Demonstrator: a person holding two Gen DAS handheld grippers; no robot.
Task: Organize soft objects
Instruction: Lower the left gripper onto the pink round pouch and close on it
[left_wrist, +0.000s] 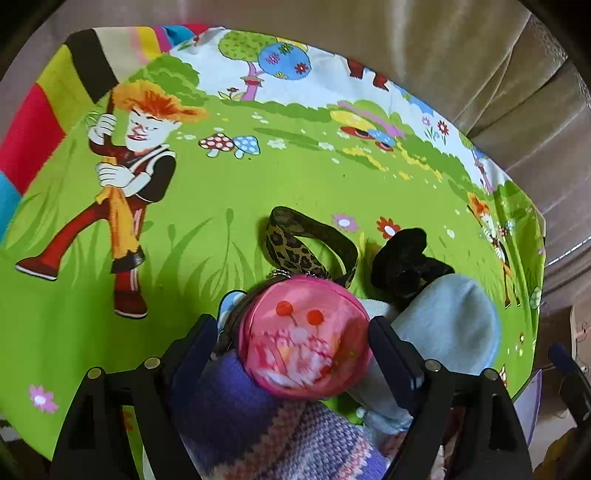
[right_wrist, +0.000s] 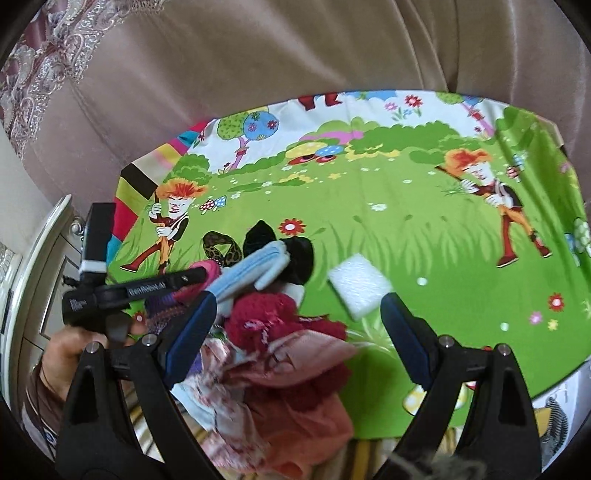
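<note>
Both claws gape over soft clutter on cartoon-meadow cloth (right_wrist: 388, 229), beige curtain (right_wrist: 295, 48) behind.

On the cartoon sheet (right_wrist: 406, 229), the foam block (right_wrist: 360, 286) lies right of the heaped soft things (right_wrist: 273, 321).

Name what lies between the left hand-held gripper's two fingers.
In the left wrist view, the round pink pouch sits between the open left hand-held gripper; neither finger visibly presses it.

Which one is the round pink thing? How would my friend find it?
Look at the bright green cartoon sheet, then the heap of soft things at its near edge. The round pink pouch sits on top, beside a pale blue sock; only it is round with two red dots.
</note>
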